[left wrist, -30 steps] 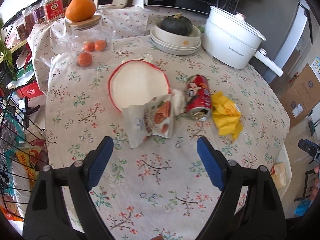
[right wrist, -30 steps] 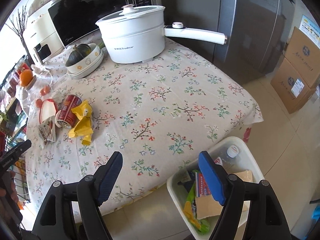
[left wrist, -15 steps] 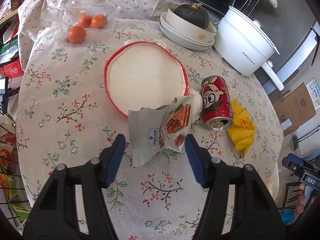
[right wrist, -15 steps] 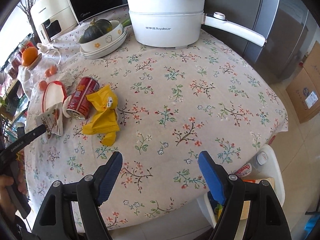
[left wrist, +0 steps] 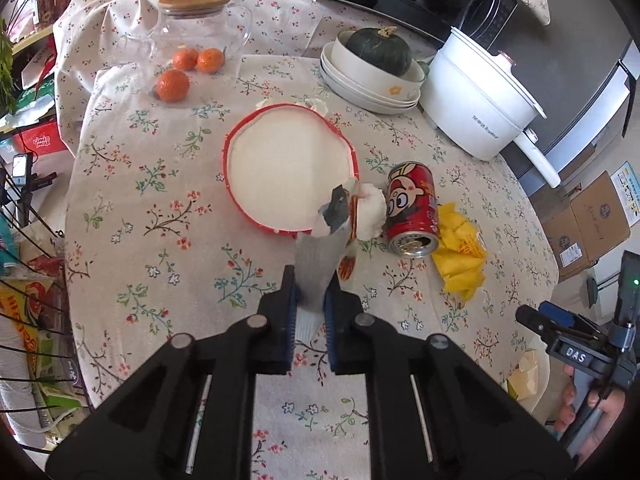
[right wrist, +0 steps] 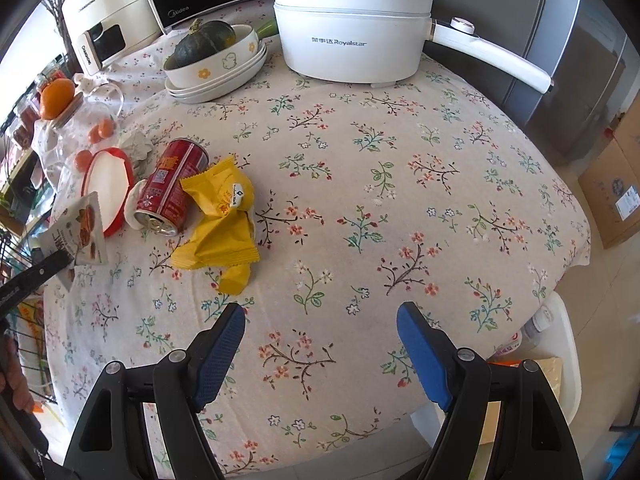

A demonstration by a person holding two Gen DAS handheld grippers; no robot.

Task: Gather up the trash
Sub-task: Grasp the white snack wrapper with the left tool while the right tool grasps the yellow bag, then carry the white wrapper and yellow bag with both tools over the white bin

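Observation:
My left gripper (left wrist: 310, 300) is shut on a grey snack wrapper (left wrist: 320, 258) and holds it on edge just above the floral tablecloth; the wrapper also shows in the right wrist view (right wrist: 78, 232). Beside it lie a crumpled white tissue (left wrist: 370, 216), a red drink can (left wrist: 412, 210) on its side and a yellow wrapper (left wrist: 460, 252). In the right wrist view the can (right wrist: 170, 188) and yellow wrapper (right wrist: 220, 220) lie ahead to the left. My right gripper (right wrist: 320, 340) is open and empty above the table's near edge.
A red-rimmed white lid (left wrist: 290, 172) lies behind the trash. Stacked bowls with a green squash (left wrist: 376, 68), a white electric pot (right wrist: 352, 24), a glass jar with oranges (left wrist: 192, 40) stand at the back. A white bin (right wrist: 556, 376) with trash stands at the table's right edge.
My left gripper moved forward and shut on the snack wrapper, lifting it on edge. My right gripper moved closer over the table, still open.

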